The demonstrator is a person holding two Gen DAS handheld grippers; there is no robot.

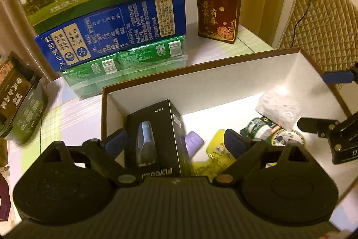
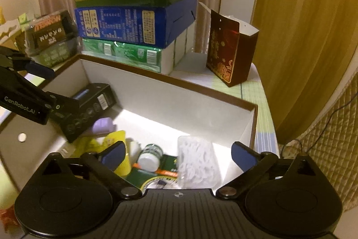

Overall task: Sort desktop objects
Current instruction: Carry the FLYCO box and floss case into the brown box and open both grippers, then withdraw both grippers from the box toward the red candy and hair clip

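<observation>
Left tongs [image 1: 173,141]: jaws spread wide above the near-left part of the storage box, pads pressing on nothing; the black carton shows between the blue pads but apart from both.
Right tongs [image 2: 177,156]: jaws spread wide over the right half of the storage box, gripping nothing; the clear packet and white-capped bottle lie below between the blue pads, untouched.
Storage box [image 1: 201,80]: large, open-topped, white inside with a brown rim, resting on the table; it holds all the sorted items.
Black carton [image 1: 156,140]: leans in the box's left end, printed with a blue-grey device.
Purple item [image 1: 194,141]: small and rounded, just right of the black carton on the box floor.
Yellow pouch [image 1: 216,149]: lies near the middle of the box floor, partly behind the left tongs' right pad.
White-capped bottle [image 2: 150,157]: on its side with a green label, resting on a green packet.
Clear packet [image 2: 195,164]: translucent with whitish contents, at the right of the pile.
Stacked cartons [image 1: 116,21]: milk carton with a cow picture on a blue carton on green shrink-wrapped packs, behind the box.
Dark red carton [image 1: 218,12]: upright with gold print, top flap open, on the table right of the stack.
Table [image 1: 241,41]: pale checked covering.
Quilted chair back [image 1: 322,24]: beyond the table's right edge.
</observation>
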